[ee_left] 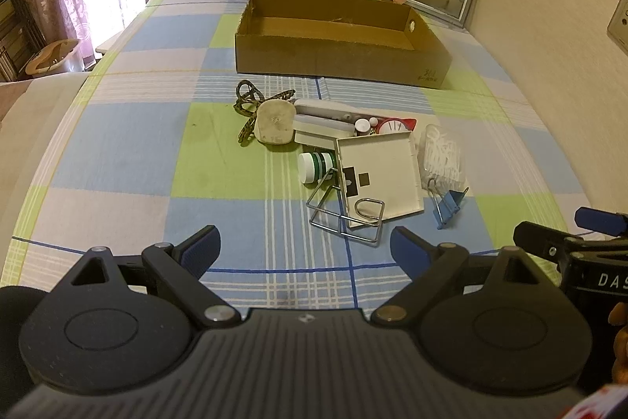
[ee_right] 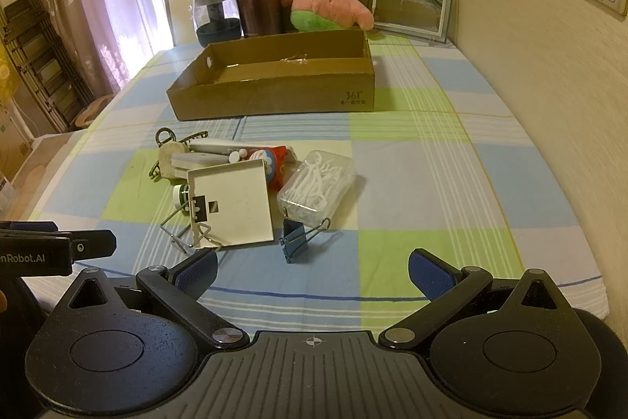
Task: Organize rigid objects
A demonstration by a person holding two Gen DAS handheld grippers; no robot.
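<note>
Both grippers hang low over the near edge of the checked tablecloth [ee_left: 117, 152], and nothing is in hand: the left gripper [ee_left: 304, 248] has its jaws spread wide with only cloth between them, and the right gripper [ee_right: 312, 271] stands just as released. Ahead of them sits the pile, all bunched in the middle of the table. A white square lid [ee_right: 229, 205] lies on top of a wire stand [ee_left: 341, 218], with a green-banded little jar [ee_left: 314, 165] tucked against its far left corner. Just right of the lid, a blue binder clip [ee_right: 296, 240] stands near a clear box of white floss picks [ee_right: 318, 189]. Behind those, a red tube [ee_right: 276, 165], a white device [ee_left: 324, 122] and a pale rounded block [ee_left: 274, 122] touching what looks like a patterned hair clip [ee_left: 245, 105], though it's small and hard to read. Beyond the pile, well apart from it, the open cardboard box [ee_right: 274, 97] waits with something thin and small on its floor
</note>
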